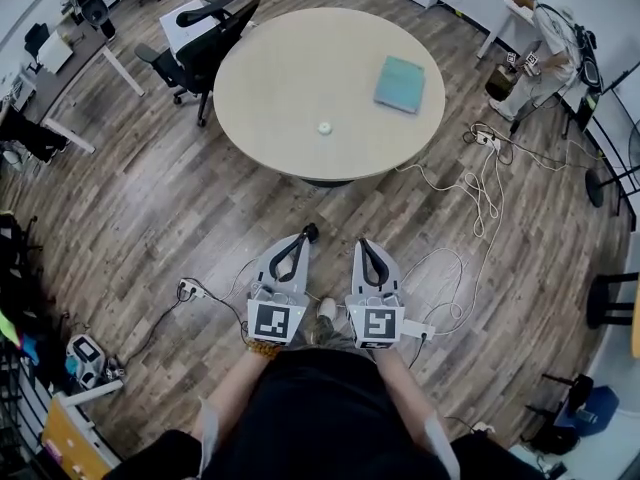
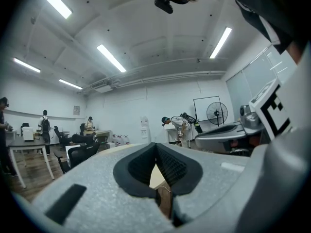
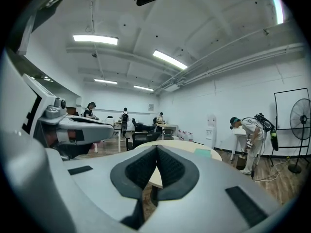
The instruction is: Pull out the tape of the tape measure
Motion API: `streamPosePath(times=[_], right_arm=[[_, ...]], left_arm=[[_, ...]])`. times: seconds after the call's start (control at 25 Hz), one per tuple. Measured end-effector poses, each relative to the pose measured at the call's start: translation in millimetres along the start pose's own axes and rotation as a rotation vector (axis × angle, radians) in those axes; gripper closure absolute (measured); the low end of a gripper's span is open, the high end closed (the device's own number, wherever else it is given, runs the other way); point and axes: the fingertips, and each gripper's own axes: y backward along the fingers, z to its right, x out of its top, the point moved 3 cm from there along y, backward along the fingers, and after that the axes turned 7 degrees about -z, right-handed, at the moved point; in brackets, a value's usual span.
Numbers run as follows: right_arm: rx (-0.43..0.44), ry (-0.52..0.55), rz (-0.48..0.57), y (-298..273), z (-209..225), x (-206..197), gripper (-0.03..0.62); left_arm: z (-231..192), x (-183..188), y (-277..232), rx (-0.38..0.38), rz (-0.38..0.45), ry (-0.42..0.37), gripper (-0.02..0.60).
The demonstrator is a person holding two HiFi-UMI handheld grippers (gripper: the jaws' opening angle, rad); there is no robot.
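The tape measure (image 1: pixel 324 127) is a small white round case lying near the front edge of the round beige table (image 1: pixel 280 88). Both grippers are held side by side over the wood floor, well short of the table and pointing toward it. My left gripper (image 1: pixel 305 234) is shut with nothing between its pads, and its tips meet in the left gripper view (image 2: pixel 156 145). My right gripper (image 1: pixel 363 244) is shut and empty too (image 3: pixel 156 147). In both gripper views the table's edge shows just past the jaws, and the tape measure is hidden.
A teal book (image 1: pixel 400 83) lies on the table's right side. Black office chairs (image 1: pixel 205 43) stand at the table's left. Cables and power strips (image 1: pixel 480 183) trail over the floor to the right and near my feet. A person (image 1: pixel 540 43) bends over at the far right.
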Motion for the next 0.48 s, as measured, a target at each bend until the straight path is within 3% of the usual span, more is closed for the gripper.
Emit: streamPosePath(times=[0.2, 0.36, 0.48], right_arm=[[-0.064, 0.014, -0.009, -25.0, 26.7, 3.9, 0.594], [-0.13, 0.002, -0.035, -43.8, 48.1, 8.0, 0.594], [-0.149, 0.013, -0.045, -68.3, 54.2, 13.7, 0.594]], left_arm=[[-16.6, -9.3, -31.9, -0.028, 0.021, -0.014, 0.574], [-31.9, 0.2, -57.9, -0.05, 0.033, 0.022, 0.574], [-50.3, 4.7, -75.2, -0.07, 0.043, -0.006, 0.574]])
